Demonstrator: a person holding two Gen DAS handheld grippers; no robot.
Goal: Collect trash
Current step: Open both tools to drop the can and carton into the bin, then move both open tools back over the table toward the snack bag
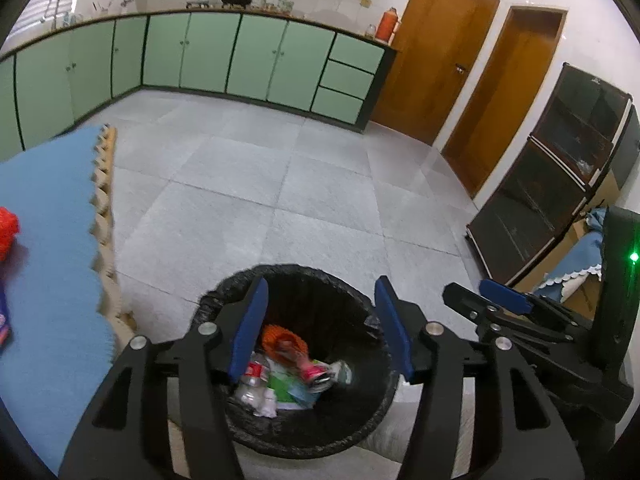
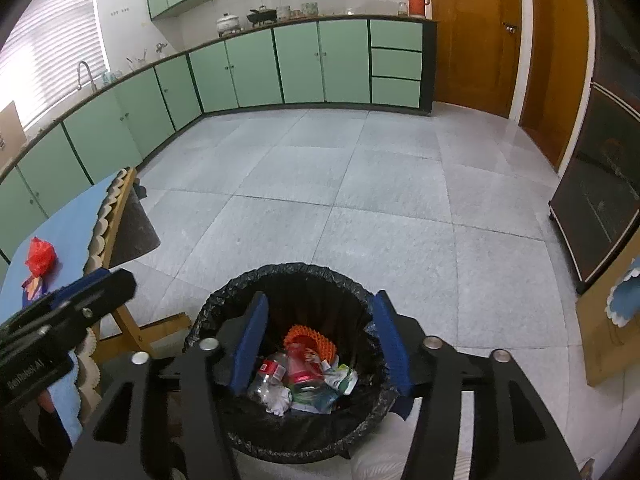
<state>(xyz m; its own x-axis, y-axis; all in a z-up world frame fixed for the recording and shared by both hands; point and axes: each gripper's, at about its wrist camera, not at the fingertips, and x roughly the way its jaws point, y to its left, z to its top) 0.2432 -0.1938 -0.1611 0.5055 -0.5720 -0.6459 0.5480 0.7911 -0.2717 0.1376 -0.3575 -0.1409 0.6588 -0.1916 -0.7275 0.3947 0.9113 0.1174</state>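
Left claw (image 1: pixel 322 326) and right claw (image 2: pixel 320 338) are hanging empty, jaws parted, over the bin (image 2: pixel 224 300); trash (image 2: pixel 304 376) is lying inside. Next: fetching the red wrapper (image 2: pixel 40 258) on the bench (image 2: pixel 68 224) beside the bin.

Trash bin (image 1: pixel 224 300): near rim hidden behind the left gripper (image 1: pixel 320 320) body in the left wrist view; same in the right wrist view behind the right gripper (image 2: pixel 318 330).

Litter inside the bin: pink can (image 1: pixel 316 372) smeared by blur, label unreadable; clear bottle (image 2: pixel 268 380) partly covered by a blue pad.

Left of the bin, red bag (image 1: pixel 8 232) on the blue tablecloth (image 1: pixel 52 208) cut off by the frame edge.

Countertop items far beyond the bin too small to identify.
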